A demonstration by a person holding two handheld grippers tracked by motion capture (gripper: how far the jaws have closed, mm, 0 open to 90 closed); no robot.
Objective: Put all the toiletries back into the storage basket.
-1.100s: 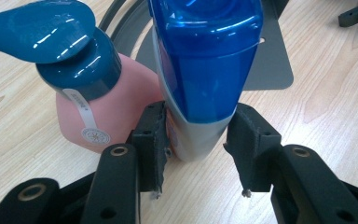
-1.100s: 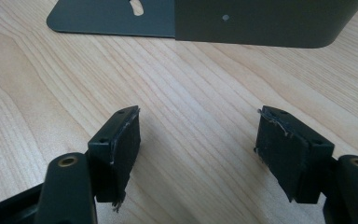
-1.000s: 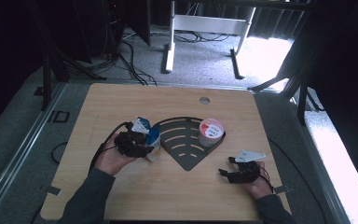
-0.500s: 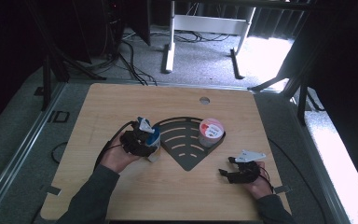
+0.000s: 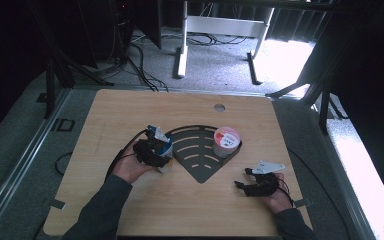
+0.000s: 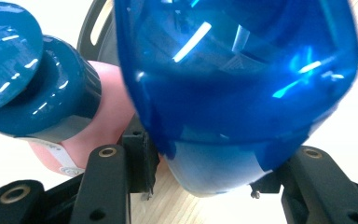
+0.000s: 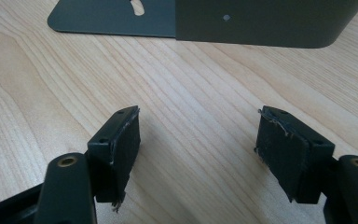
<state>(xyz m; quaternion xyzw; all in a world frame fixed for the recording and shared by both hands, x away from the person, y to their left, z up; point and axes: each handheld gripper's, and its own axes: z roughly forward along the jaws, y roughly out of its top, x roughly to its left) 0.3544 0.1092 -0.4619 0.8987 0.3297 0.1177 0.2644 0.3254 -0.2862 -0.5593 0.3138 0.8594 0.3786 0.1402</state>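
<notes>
Your blue bottle stands at the 9 o'clock edge of the dark fan-shaped rack, on the wooden table just beside it, not yet inside. In the left gripper view its blue body rises between the two black jaws, with a teal-capped pink bottle behind it at 10 o'clock.

Your left gripper has just been opening with the bottle between its jaws; I cannot tell whether the pads are still touching it. My reading: you are letting go, so this placement is near its end.

The white tub with the red lid sits in the rack at 3 o'clock.

Your right gripper rests at 5 o'clock from the rack, jaws parted over bare wood, holding nothing.
</notes>
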